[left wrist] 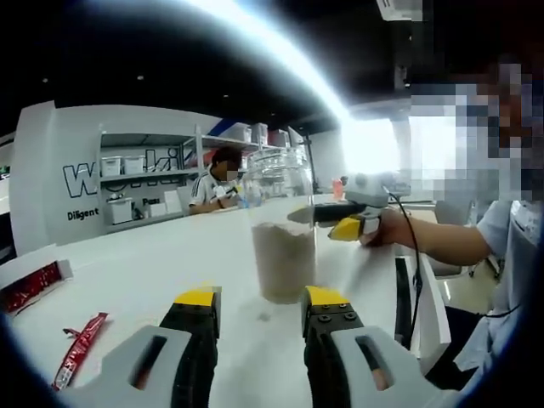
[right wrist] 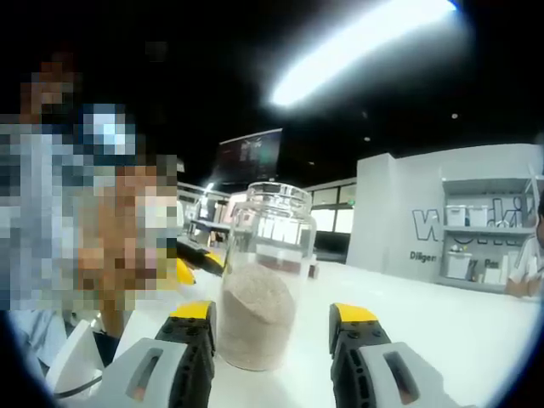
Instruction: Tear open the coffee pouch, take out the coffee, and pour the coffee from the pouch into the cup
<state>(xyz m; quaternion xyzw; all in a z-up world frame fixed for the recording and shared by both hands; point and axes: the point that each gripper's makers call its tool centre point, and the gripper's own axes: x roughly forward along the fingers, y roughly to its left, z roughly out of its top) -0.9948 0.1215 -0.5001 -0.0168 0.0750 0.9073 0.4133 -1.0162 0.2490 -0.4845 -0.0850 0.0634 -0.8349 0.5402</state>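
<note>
The jar (left wrist: 283, 228) of powder stands on the surface (left wrist: 153, 263) at 12 o'clock from both grippers, left gripper (left wrist: 259, 299) and right gripper (right wrist: 273, 316), jaws apart.

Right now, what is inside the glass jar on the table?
The glass jar holds pale beige powder, filling roughly its lower half; the upper half looks empty. Its base, behind the powder, is hidden.

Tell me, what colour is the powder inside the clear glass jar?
Pale beige powder in the clear glass jar, clearest in the right gripper view.
</note>
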